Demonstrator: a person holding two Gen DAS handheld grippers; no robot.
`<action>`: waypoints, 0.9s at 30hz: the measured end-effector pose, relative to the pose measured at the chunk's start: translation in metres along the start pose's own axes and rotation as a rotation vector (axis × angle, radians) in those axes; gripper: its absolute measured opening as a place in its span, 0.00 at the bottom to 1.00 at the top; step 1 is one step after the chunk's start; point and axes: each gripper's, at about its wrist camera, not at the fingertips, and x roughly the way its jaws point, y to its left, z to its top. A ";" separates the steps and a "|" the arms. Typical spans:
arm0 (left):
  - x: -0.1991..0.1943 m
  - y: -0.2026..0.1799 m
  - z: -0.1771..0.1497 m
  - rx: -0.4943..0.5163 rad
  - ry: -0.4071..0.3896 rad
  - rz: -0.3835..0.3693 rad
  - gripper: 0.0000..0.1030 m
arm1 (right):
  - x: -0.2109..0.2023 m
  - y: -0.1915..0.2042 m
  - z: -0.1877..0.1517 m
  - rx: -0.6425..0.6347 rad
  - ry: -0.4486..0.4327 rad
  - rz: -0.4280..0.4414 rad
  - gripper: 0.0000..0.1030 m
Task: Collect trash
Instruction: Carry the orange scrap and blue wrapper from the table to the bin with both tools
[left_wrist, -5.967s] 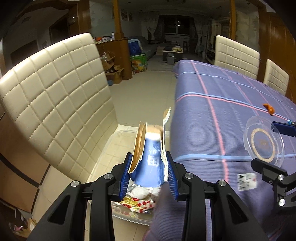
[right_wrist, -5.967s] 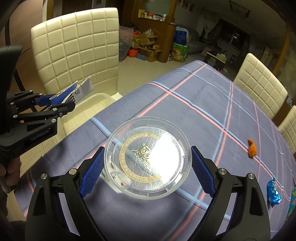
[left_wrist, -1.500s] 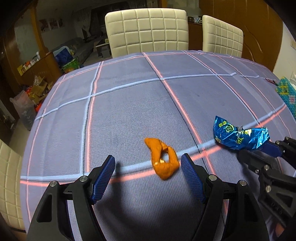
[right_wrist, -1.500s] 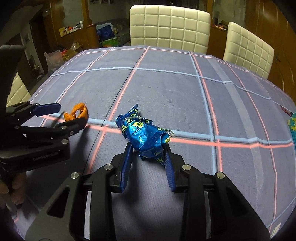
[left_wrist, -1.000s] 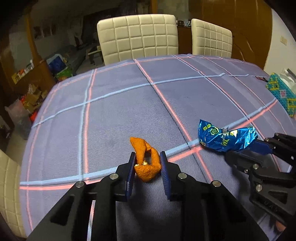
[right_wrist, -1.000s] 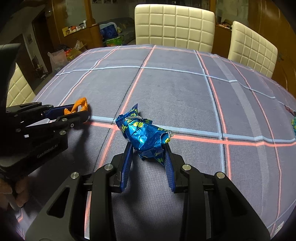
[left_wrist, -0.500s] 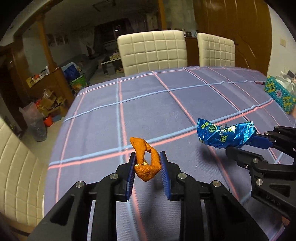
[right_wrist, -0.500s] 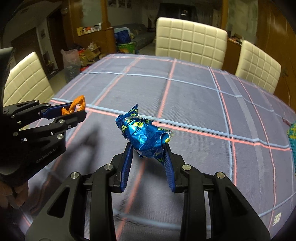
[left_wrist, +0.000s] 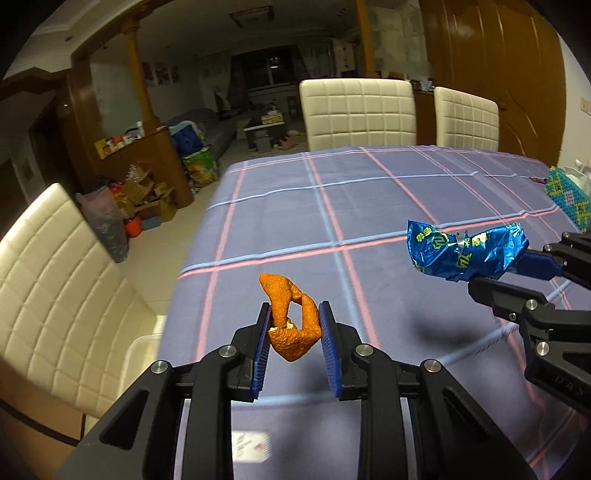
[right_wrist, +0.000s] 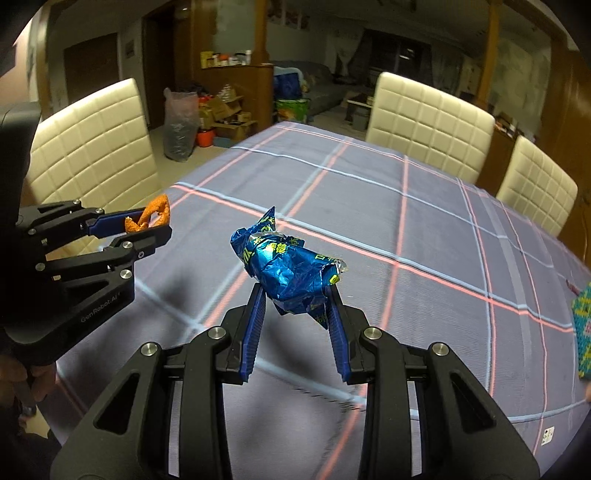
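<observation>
My left gripper (left_wrist: 293, 319) is shut on a piece of orange peel (left_wrist: 291, 321) and holds it in the air above the near left part of the table. It also shows in the right wrist view (right_wrist: 155, 218) at the left, peel between its pads. My right gripper (right_wrist: 295, 299) is shut on a crumpled blue foil wrapper (right_wrist: 286, 271) and holds it above the table. In the left wrist view the wrapper (left_wrist: 465, 253) sticks out of the right gripper at the right edge.
The table has a purple cloth with pink and blue lines (left_wrist: 369, 206). Cream quilted chairs stand at the left (left_wrist: 55, 288) and far side (left_wrist: 356, 112). A clear bin's rim (left_wrist: 142, 347) shows beside the left chair. A beaded teal box (left_wrist: 569, 197) sits at the right.
Both grippers have lifted higher and swung left with their loads. The left chair and the bin's rim have come into the left wrist view.
</observation>
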 end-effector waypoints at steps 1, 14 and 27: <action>-0.003 0.005 -0.003 -0.003 -0.003 0.007 0.25 | -0.001 0.006 0.000 -0.013 -0.003 0.002 0.33; -0.022 0.067 -0.040 -0.082 -0.012 0.075 0.25 | 0.005 0.089 0.008 -0.160 0.009 0.055 0.34; -0.014 0.134 -0.076 -0.188 0.023 0.150 0.25 | 0.032 0.155 0.022 -0.257 0.042 0.106 0.34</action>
